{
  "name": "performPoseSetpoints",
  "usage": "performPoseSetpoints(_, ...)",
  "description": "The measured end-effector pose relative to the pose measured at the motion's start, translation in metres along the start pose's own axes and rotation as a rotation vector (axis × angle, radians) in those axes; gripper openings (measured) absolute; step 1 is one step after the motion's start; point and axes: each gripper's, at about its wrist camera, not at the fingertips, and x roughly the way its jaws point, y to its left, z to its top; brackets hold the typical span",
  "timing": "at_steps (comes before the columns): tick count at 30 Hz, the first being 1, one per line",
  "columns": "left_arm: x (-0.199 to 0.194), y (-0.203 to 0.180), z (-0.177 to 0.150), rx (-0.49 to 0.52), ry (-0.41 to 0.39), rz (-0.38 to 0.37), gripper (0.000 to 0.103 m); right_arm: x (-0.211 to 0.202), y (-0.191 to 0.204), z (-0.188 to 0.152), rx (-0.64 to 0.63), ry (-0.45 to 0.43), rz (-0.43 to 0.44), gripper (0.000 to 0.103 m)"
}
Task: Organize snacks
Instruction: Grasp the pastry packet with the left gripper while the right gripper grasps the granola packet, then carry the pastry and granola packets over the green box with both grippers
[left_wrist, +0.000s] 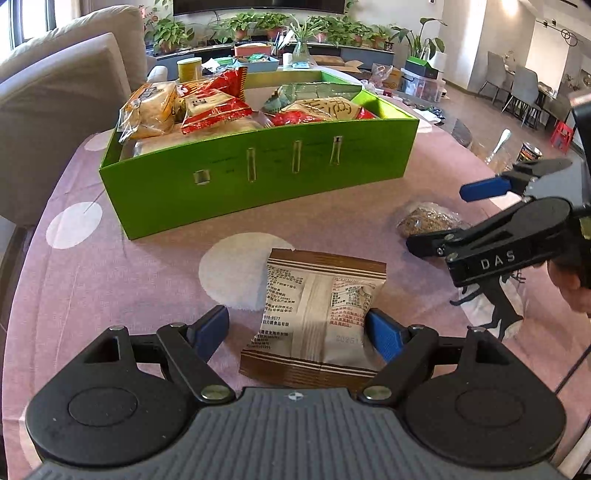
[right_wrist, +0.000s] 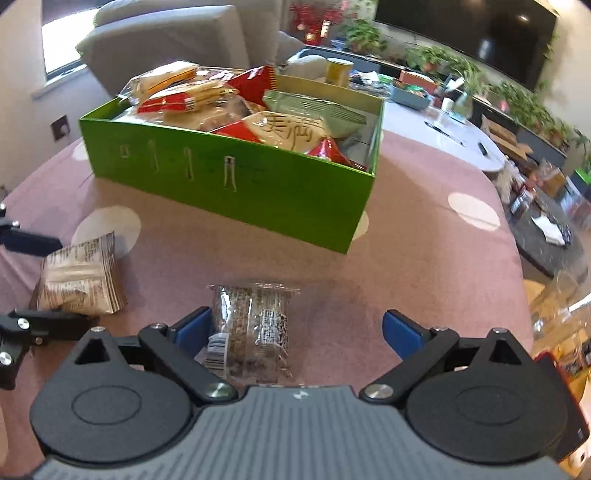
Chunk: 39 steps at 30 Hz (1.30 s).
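1. Left gripper: jaws spread, straddling the brown-and-cream snack packet lying flat on the pink tablecloth; right pad at the packet's edge, left pad clear of it.
2. Right gripper: jaws wide apart over the clear-wrapped seed bar; left pad beside it, right pad well clear.
3. Green box behind both, heaped with snack bags.

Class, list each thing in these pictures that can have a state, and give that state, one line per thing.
Green box: open, no lid on it, piled with snack packets.
Brown packet: sealed, flat on the tablecloth, between the left tool's fingers.
Clear packet: sealed, lying on the cloth.
Left tool: open.
Right tool: open, straddling the clear packet.
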Motion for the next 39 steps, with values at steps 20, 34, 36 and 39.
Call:
performPoseSetpoints(20, -0.010, 0.003, 0.001, -0.081, -0.053, -0.010, 0.053, -0.021, 0.004, -0.001, 0.162, -0.034, 0.084, 0.083)
performPoseSetpoints(34, -0.028, -0.005, 0.019, -0.051, -0.121, 0.000, 0.053, -0.042, -0.005, 0.013, 0.254, -0.148, 0.109, 0.083)
performPoseSetpoints(36, -0.030, -0.006, 0.026, -0.045, -0.131, 0.010, 0.053, -0.044, -0.005, 0.018, 0.256, -0.162, 0.112, 0.083)
performPoseSetpoints(39, -0.034, -0.007, 0.036, -0.038, -0.154, 0.018, 0.053, -0.048, -0.005, 0.027, 0.251, -0.185, 0.120, 0.083)
